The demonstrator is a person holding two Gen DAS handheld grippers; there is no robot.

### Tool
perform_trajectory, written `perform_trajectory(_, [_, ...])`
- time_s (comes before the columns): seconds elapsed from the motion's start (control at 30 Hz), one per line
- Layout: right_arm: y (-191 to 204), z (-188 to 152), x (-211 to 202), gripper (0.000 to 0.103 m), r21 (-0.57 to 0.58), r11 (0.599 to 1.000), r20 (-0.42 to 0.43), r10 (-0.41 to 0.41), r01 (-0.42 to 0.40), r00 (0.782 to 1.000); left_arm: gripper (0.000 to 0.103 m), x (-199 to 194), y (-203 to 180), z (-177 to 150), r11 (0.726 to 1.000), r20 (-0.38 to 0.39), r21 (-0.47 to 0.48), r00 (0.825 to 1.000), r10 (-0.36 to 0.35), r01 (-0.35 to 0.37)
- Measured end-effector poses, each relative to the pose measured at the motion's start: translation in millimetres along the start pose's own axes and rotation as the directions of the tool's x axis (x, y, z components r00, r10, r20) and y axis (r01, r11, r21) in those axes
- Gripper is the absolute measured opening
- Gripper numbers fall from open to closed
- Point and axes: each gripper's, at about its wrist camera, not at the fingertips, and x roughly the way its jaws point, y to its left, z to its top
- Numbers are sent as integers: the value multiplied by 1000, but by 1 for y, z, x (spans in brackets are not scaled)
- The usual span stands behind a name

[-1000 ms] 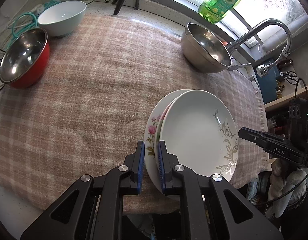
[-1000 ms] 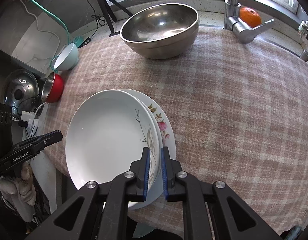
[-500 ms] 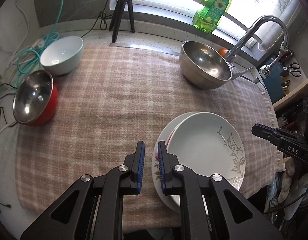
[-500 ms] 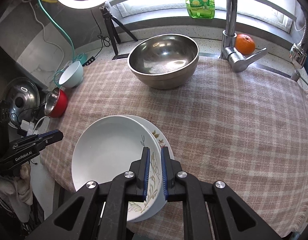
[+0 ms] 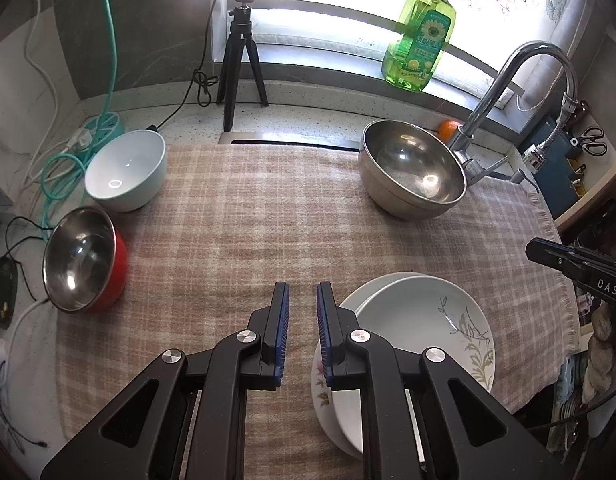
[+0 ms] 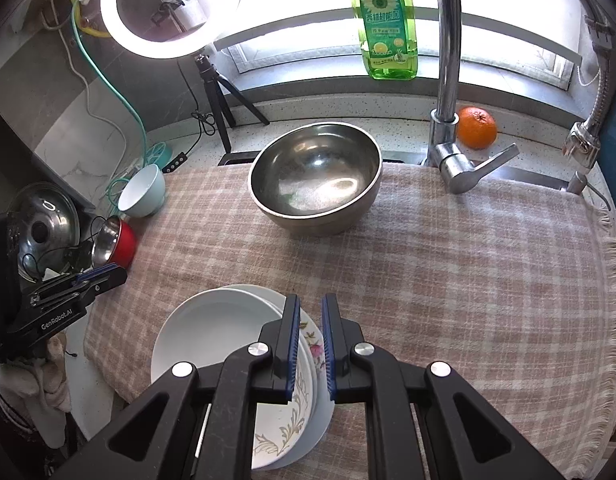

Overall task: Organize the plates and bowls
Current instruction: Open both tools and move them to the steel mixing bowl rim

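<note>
Two stacked plates (image 5: 420, 320) are seen at the table's near edge, the top one overhanging it. The left gripper (image 5: 302, 312) and right gripper (image 6: 308, 330) are held above them; the fingers of each are nearly pressed together, with nothing pinched. A steel bowl (image 6: 316, 176) is set at the far edge.

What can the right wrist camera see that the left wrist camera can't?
Only the right wrist view shows the pot lid and the whole orange. Only the left wrist view shows the scissors. Both show the two stacked plates, the big steel bowl, the red bowl, the white bowl and the green soap bottle.
</note>
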Motion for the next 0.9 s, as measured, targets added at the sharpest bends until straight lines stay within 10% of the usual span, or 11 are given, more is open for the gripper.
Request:
perform_trajectory(0.33, [-21, 18, 2, 35, 28, 999, 16, -34, 33, 999, 13, 9, -1, 20, 998, -23, -22, 998, -55, 54])
perform_trajectory(0.9, [-50, 62, 30, 35, 116, 993, 21, 35, -37, 999, 18, 49, -16, 71, 979, -97, -71, 976, -197, 191])
